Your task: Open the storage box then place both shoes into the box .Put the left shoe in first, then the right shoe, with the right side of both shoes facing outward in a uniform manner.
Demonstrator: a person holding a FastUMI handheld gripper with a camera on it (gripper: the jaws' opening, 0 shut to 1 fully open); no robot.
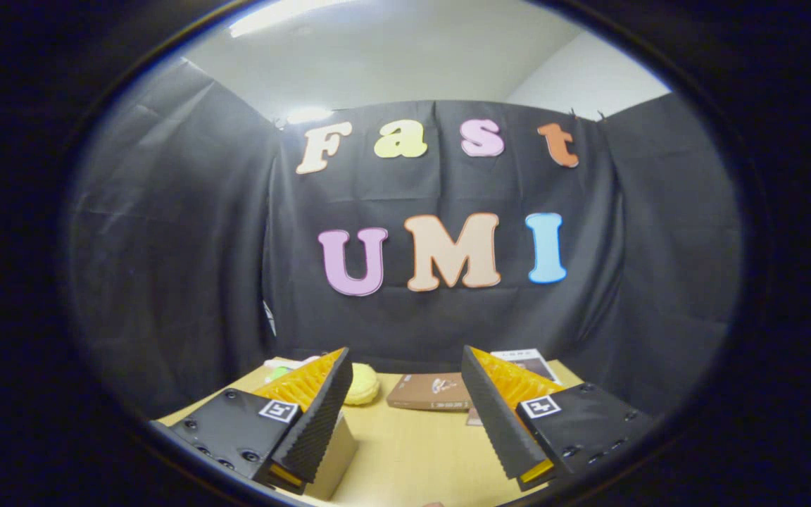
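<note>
Wooden table [412, 451]; tool [405, 408] released, nothing between fingers; brown box [430, 392], possibly storage, beyond.

Gripper [405, 352] fingers spread wide apart, nothing btwn them. Wooden table [412, 451] below. Beyond the fingers: flat brown box [428, 393] mid-table, yellow round item [363, 384] beside the left finger, booklet [529, 360] near the right finger. Tan block [331, 458] under the left finger.

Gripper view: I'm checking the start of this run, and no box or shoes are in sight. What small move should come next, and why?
Probably tilt down: the gripper looks at the booth wall, fingers open over bare wooden table; beyond them lie a brown flat box and a yellow object.
</note>
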